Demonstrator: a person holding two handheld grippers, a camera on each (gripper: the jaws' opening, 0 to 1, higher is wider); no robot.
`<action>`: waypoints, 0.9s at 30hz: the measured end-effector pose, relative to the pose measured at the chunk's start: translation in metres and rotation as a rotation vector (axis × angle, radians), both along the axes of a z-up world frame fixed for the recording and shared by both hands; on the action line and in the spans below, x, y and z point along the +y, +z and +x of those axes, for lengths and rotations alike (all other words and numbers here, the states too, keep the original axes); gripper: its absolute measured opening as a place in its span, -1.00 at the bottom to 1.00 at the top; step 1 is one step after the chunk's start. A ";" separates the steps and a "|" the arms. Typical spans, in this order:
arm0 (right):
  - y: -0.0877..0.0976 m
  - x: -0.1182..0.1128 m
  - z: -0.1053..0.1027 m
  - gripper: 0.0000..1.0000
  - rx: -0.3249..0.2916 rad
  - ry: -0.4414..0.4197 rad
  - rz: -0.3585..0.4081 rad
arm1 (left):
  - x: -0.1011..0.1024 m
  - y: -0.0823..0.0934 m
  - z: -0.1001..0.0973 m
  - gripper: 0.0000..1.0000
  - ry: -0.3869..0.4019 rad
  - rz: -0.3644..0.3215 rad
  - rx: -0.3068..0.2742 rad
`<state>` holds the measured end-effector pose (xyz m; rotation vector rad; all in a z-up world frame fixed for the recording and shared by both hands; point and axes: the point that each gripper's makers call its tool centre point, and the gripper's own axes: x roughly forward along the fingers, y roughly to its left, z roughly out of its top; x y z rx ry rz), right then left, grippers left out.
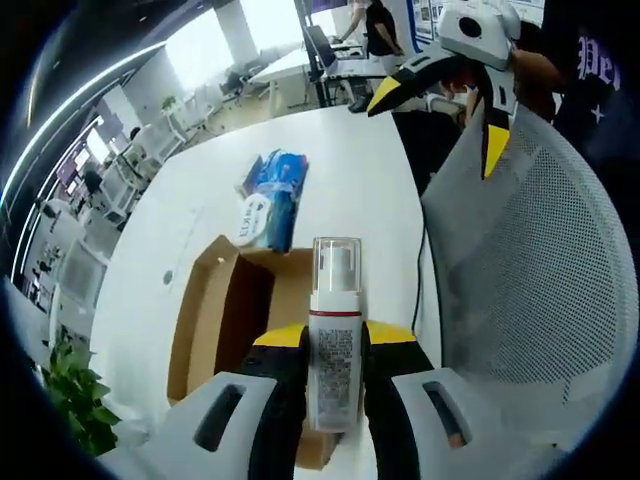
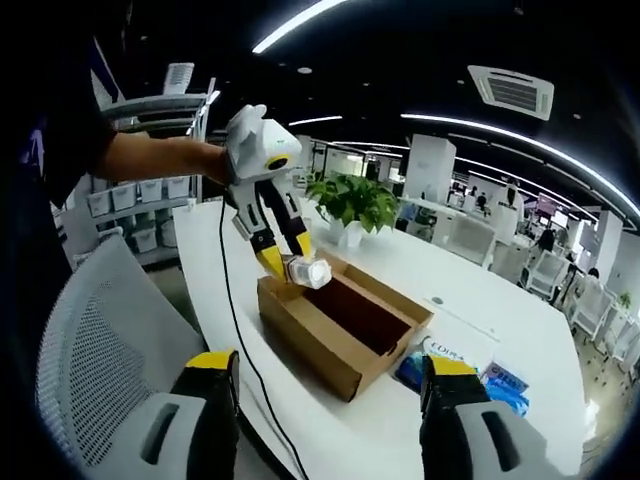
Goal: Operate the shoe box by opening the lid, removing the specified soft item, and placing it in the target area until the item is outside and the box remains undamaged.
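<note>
My left gripper (image 1: 335, 335) is shut on a white pump bottle (image 1: 334, 340) with a clear cap, held above the open cardboard shoe box (image 1: 215, 320). The box interior looks bare from here. Beyond the box, a soft blue-and-white wipes pack (image 1: 270, 200) lies on the white table (image 1: 340, 160). In the right gripper view, the left gripper (image 2: 292, 262) holds the bottle (image 2: 308, 272) over the near end of the box (image 2: 330, 340). My right gripper (image 2: 330, 385) is open and holds nothing, off the table's side, and it appears open up high (image 1: 440, 120) in the left gripper view.
A grey mesh chair (image 1: 540, 270) stands against the table's edge under the right gripper. A black cable (image 2: 235, 310) runs along that edge. A potted plant (image 2: 350, 205) stands at the table's far end. The blue pack (image 2: 465, 362) lies beside the box.
</note>
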<state>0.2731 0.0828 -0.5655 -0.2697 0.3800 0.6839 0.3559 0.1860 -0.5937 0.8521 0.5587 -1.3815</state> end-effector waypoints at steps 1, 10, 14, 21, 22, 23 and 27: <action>0.000 0.000 0.000 0.26 -0.003 0.002 -0.006 | -0.001 0.001 -0.001 -0.61 -0.008 -0.003 -0.001; 0.005 0.005 0.004 -0.04 -0.007 0.014 0.018 | -0.010 0.003 -0.009 -0.61 -0.060 -0.011 0.005; 0.007 0.010 0.006 -0.13 -0.015 0.025 0.024 | -0.017 0.006 -0.013 -0.61 -0.083 -0.024 0.005; 0.009 0.018 0.007 -0.29 -0.016 0.056 0.035 | -0.027 0.012 -0.024 -0.61 -0.142 -0.045 0.013; 0.010 0.019 0.006 -0.34 -0.018 0.068 0.037 | -0.028 0.012 -0.027 -0.61 -0.157 -0.048 0.018; 0.010 0.020 0.006 -0.36 -0.018 0.070 0.040 | -0.029 0.012 -0.028 -0.61 -0.159 -0.049 0.020; 0.010 0.022 0.006 -0.38 -0.024 0.078 0.039 | -0.031 0.012 -0.033 -0.61 -0.190 -0.046 0.026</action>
